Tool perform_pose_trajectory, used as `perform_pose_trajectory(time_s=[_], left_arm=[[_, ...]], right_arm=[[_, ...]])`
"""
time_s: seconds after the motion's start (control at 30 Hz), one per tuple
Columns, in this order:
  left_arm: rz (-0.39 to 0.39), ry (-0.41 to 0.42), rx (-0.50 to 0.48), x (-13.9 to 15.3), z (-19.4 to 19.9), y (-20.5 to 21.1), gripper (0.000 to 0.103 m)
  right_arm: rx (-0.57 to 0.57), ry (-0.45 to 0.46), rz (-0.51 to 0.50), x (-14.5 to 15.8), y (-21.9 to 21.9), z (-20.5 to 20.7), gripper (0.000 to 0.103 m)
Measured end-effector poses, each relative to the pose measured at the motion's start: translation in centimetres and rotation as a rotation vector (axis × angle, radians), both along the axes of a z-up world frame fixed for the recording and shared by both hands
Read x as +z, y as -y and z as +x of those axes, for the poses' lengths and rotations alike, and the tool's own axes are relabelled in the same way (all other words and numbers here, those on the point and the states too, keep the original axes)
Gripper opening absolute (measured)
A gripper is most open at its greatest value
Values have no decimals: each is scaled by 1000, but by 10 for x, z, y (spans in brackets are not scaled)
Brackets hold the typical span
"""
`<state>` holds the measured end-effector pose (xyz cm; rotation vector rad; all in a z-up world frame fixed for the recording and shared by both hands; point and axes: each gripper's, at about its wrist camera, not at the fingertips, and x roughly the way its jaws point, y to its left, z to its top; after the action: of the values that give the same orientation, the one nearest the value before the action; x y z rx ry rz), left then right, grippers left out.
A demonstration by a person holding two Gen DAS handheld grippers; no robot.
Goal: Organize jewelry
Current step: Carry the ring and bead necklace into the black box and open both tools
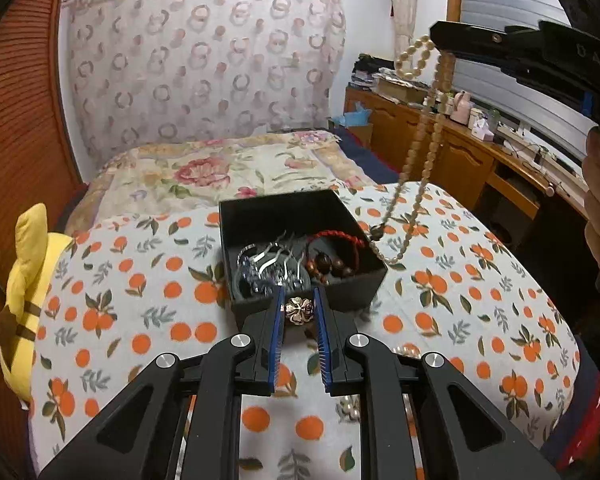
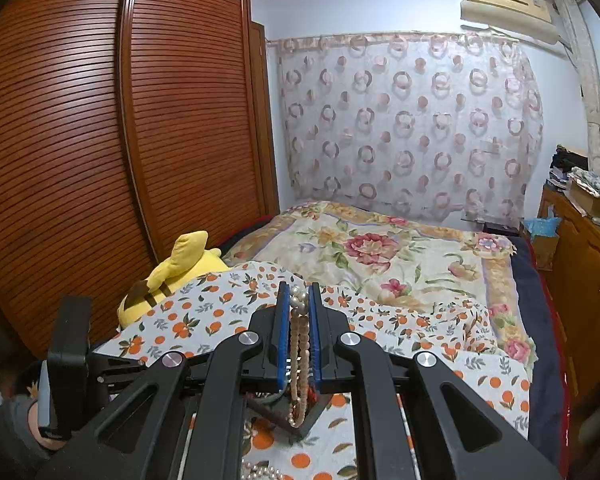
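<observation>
A black open box [image 1: 260, 216] sits on the orange-print cloth [image 1: 140, 300]. Inside it lie a red braided bracelet [image 1: 336, 238], brown beads and silver hair clips [image 1: 268, 260]. My left gripper [image 1: 299, 295] is shut on a small rose-gold flower charm [image 1: 299, 310], held just in front of the box's near wall. My right gripper [image 2: 299, 290] is shut on a cream pearl necklace [image 2: 299, 344]. In the left wrist view the right gripper [image 1: 440, 38] is high at the upper right. From it the necklace [image 1: 420, 148] dangles down, and its lower loop reaches the box's right rim.
More pearls [image 1: 406, 349] lie on the cloth under my left gripper. A yellow plush toy [image 1: 24, 280] rests at the cloth's left edge beside a wooden wardrobe [image 2: 100, 140]. A floral bedspread [image 2: 380, 256] stretches behind. A cluttered wooden desk [image 1: 460, 148] runs along the right.
</observation>
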<state>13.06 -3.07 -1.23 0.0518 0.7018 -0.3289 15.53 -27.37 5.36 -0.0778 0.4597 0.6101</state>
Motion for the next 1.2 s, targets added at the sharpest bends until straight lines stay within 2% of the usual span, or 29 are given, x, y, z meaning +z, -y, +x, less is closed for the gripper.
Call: perform_pose_trajectory(time_s=[0.33,0.5,0.63,0.7,0.73,0.77,0.87,0.97,1.2], left_arm=[[3,9,40,4,32,-2,14],[2,-7,57,-3,51,-2,14],[0,-18,56,-8,62,1,15],[4,-17,60,-9,63,1,26],[0,-14,58,-8,62,2,28],[-1,-10,58,-8,61,1,32],[-4,-5,60,-6,54,1,36],[-8,6,51,-5,42,-1,52],[-2,17,21,-8,9,-4,63]], right_arm=[[11,-29,-9,3,-24,31,11],[21,-70,-16,-12,-31,43,11],[16,-133,-33,-37,-34,53,13],[0,-155,-40,-47,-33,57,17],[1,-169,-39,-52,-32,59,31],[2,-177,-34,-55,-31,60,40],[4,-174,-38,-60,-25,54,41],[18,-156,-47,-67,-16,34,41],[46,-188,-100,-112,4,-18,40]])
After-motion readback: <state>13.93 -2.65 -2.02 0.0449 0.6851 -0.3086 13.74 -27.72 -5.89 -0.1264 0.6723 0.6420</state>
